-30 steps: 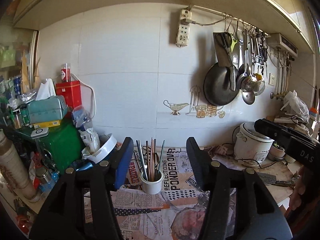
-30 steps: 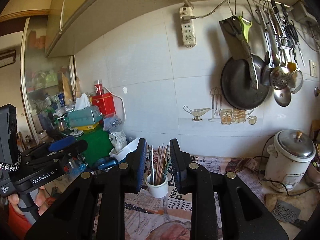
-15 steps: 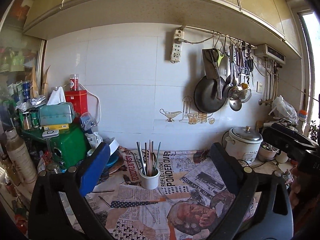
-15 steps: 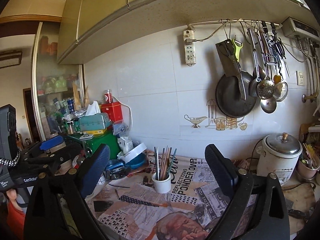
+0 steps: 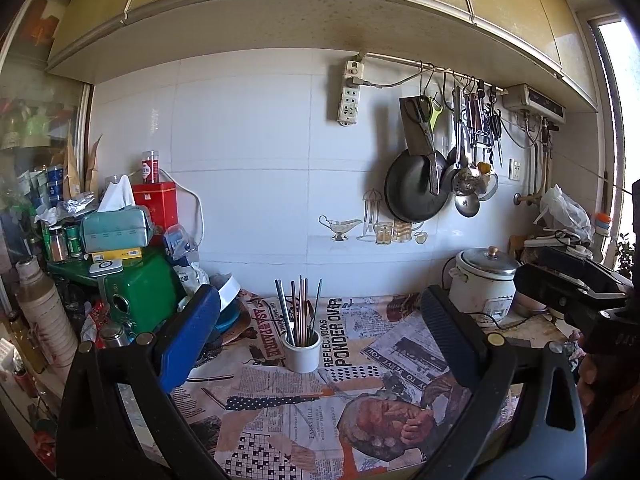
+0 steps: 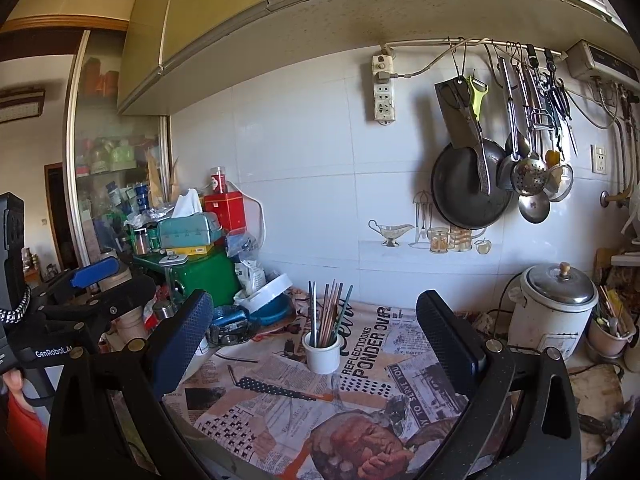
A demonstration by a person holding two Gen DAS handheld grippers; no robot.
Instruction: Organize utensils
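A white cup (image 5: 302, 350) holding several chopsticks (image 5: 301, 310) stands upright on the newspaper-covered counter (image 5: 360, 412). It also shows in the right wrist view (image 6: 322, 352), with the chopsticks (image 6: 329, 314) leaning in it. My left gripper (image 5: 316, 320) is wide open and empty, held back from the cup. My right gripper (image 6: 316, 320) is wide open and empty too, also back from the cup. Each gripper shows at the other view's edge: the right one (image 5: 576, 292), the left one (image 6: 80, 300).
A green box (image 5: 140, 292) with stacked clutter and a white dish (image 6: 266, 292) crowd the left of the counter. A rice cooker (image 6: 554, 312) stands at the right, with a pink pot of utensils (image 6: 610, 328) beside it. A pan and ladles (image 6: 500, 184) hang on the wall.
Both grippers opened from nearly shut to wide open and drew back and up from the cup. The chopsticks stay in the cup.
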